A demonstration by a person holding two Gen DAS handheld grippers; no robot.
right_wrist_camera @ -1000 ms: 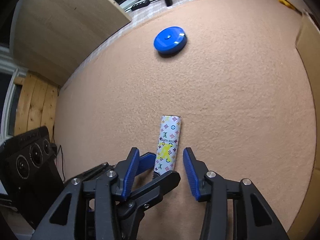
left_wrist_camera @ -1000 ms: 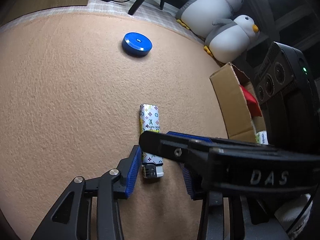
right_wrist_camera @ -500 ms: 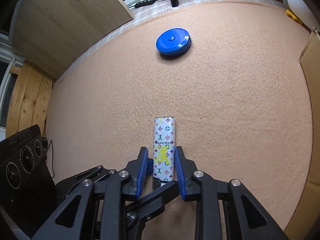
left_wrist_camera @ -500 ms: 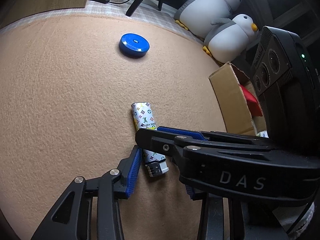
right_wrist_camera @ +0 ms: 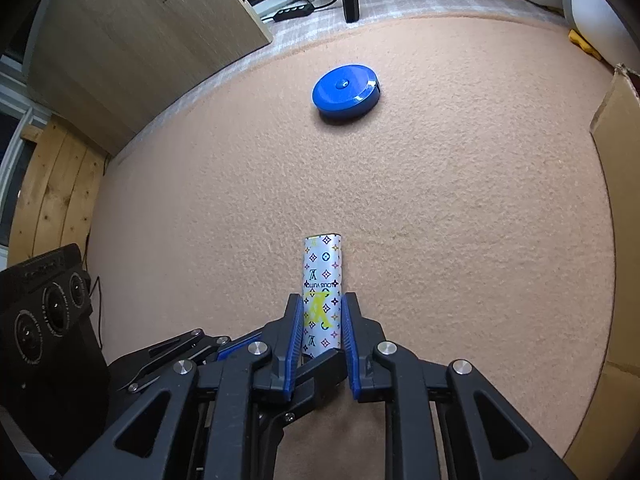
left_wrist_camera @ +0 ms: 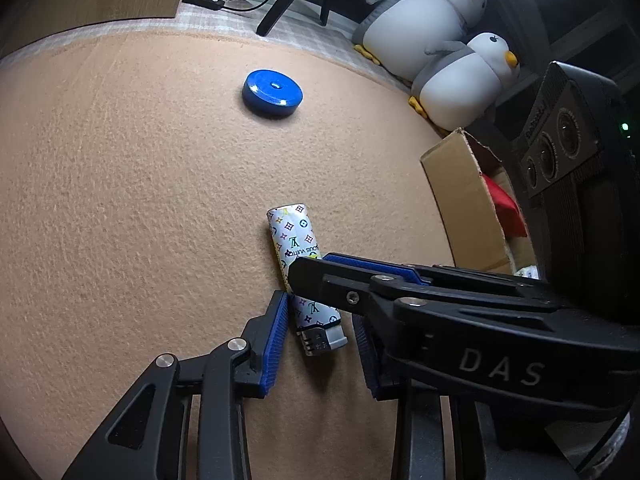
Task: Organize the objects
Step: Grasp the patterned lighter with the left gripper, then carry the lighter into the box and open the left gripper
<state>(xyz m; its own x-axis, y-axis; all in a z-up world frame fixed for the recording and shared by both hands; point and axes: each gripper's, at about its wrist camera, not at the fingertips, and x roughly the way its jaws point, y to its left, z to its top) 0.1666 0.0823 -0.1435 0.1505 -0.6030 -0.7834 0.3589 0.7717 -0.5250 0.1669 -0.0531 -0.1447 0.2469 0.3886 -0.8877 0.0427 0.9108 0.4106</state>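
- Left wrist view: lighter (left_wrist_camera: 294, 246) w/ white monogram wrap lay flat on the tan felt mat (left_wrist_camera: 120, 200), metal head toward the camera, base pointing to about 12 o'clock.
- Left gripper (left_wrist_camera: 320, 334) straddled the head end; jaws had just been closing. Left blue pad looked right against the lighter's side. Right pad was mostly hidden behind the other tool, w/ a gap of mat showing beside the head, so not pinching yet.
- Right gripper (left_wrist_camera: 308, 276) came in from 3 o'clock & crossed over the lighter's middle, covering part of the wrap. Only one of its blue pads showed here.
- Blue round case (left_wrist_camera: 272, 92) sat well apart at 12 o'clock.
- Cardboard box (left_wrist_camera: 460, 200) at 2 o'clock, partly cut off by the other tool's camera housing; something red inside, can't tell what.
- Two plush penguins (left_wrist_camera: 436, 28) off the mat at 1 o'clock.
- Right wrist view: right gripper (right_wrist_camera: 322, 320) jaws had just been closing & both blue pads now pressed on the lighter (right_wrist_camera: 323, 276), pinching its near half. Head end was hidden under the fingers.
- Left gripper at 7 o'clock, mostly covered; its opening not readable here.
- Blue round case (right_wrist_camera: 346, 90) at 12 o'clock; box cut off by the frame at 3 o'clock.
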